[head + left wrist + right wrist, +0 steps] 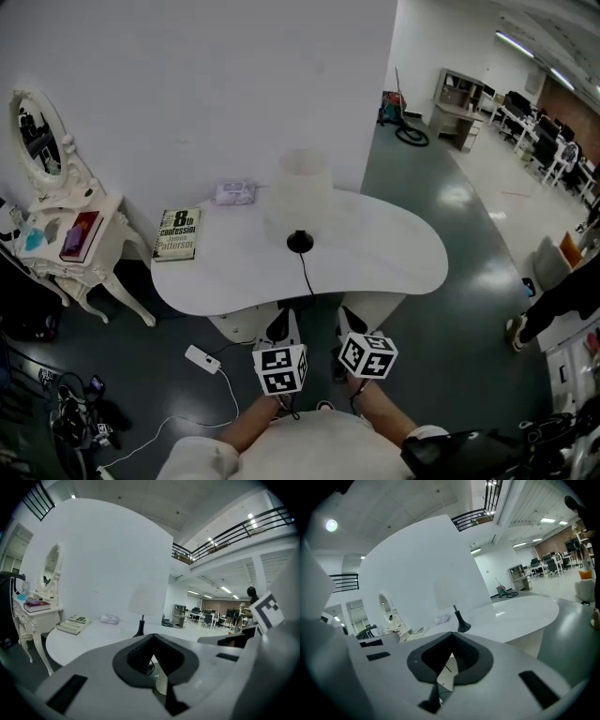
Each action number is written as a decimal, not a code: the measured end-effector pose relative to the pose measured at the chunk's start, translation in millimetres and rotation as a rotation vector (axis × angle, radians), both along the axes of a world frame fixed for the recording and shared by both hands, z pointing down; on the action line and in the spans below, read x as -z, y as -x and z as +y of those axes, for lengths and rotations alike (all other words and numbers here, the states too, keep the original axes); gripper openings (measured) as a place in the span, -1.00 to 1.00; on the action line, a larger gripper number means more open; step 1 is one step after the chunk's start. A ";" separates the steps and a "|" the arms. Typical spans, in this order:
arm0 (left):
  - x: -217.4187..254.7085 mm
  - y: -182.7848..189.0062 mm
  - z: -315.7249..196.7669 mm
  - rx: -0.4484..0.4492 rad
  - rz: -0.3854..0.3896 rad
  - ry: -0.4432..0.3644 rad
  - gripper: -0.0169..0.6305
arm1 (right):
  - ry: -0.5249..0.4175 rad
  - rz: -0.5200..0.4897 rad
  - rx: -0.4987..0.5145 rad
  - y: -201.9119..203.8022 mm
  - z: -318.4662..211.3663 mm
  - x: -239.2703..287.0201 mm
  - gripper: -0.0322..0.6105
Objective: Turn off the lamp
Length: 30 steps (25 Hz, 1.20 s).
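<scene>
One lamp [300,202], floor box [202,358] head view only

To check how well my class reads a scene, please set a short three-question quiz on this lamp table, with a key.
1. True or false: in the head view, the book lies on the white table, left of the lamp.
2. The left gripper and right gripper are: A) both shut and empty; B) both open; C) one clamped on a cord.
3. Fill in: the lamp's base is ____ in colour.
Key: 1 true; 2 A; 3 black.
</scene>
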<state>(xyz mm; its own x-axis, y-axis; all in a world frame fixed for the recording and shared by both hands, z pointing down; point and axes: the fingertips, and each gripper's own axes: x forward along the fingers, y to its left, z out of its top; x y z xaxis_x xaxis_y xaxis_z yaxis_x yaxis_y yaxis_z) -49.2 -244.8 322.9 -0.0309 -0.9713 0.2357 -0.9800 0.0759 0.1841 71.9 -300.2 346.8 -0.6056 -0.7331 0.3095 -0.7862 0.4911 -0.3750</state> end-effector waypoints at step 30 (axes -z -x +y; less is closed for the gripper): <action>-12.2 2.3 -23.1 0.021 0.009 0.026 -0.92 | -0.009 0.058 0.053 13.0 -12.2 -7.1 -0.90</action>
<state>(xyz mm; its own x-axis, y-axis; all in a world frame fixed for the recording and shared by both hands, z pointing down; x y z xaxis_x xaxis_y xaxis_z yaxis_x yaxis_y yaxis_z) -51.5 -267.9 335.1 -0.0486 -0.9640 0.2614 -0.9764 0.1010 0.1911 59.0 -312.4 353.9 -0.6251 -0.7032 0.3388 -0.7791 0.5357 -0.3256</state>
